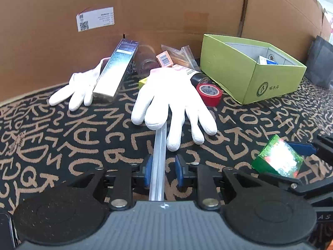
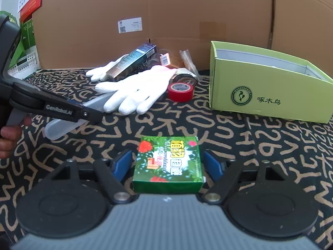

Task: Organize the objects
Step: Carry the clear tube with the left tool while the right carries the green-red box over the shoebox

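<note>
Clear plastic tube [image 1: 158,162] lies lengthwise on patterned cloth, far end under white glove [image 1: 172,102] lying flat, fingers toward near side. Second white glove [image 1: 80,87] far left, under long silver box [image 1: 116,70]. Red tape roll [image 1: 209,94] right of the glove. Green flowered box [image 2: 168,164] flat, near centre. Lime-green open box [image 2: 268,89] far right.

Table cloth [image 1: 62,137]: black, covered in tan letter shapes. Gloves [image 1: 172,102]: white. Tape roll [image 1: 209,91]: red. Storage box [image 1: 249,73]: lime green outside, grey lining, dark green round emblem. Small carton [image 2: 168,164]: green leaf print, red flowers, yellow characters. Long case [image 1: 159,166]: translucent, colourless. Gripper pads [image 2: 122,164]: blue. Backing cardboard [image 1: 145,10]: plain brown.
</note>
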Tool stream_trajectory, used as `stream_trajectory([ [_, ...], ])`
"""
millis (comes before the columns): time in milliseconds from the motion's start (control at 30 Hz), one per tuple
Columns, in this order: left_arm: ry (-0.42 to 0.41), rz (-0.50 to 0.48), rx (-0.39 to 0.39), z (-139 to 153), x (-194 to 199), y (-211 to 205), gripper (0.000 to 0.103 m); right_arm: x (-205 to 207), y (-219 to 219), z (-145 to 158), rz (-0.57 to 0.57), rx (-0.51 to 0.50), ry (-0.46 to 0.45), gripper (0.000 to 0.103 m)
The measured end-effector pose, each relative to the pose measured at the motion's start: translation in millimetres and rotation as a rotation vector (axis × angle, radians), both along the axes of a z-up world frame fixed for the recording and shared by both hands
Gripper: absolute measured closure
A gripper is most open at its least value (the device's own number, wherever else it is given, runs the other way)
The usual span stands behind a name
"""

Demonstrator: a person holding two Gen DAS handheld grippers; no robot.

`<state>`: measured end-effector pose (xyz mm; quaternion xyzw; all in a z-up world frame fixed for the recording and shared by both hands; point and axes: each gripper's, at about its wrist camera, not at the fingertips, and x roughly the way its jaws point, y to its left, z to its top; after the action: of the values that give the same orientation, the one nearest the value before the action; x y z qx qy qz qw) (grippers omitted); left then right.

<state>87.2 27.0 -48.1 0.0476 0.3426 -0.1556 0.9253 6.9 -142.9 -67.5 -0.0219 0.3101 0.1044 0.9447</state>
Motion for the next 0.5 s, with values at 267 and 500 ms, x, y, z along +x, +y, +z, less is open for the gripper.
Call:
stream_trajectory([
  [267, 0.03, -0.066, -0.013, 7, -31, 8, 0.093, -13, -12, 4, -0.017, 0.055, -0.005, 0.043],
  [500, -0.002, -0.154, -0.085, 40, -55, 9, 0.093, -30, -37, 32, -0.043, 0.114, -0.078, 0.043],
])
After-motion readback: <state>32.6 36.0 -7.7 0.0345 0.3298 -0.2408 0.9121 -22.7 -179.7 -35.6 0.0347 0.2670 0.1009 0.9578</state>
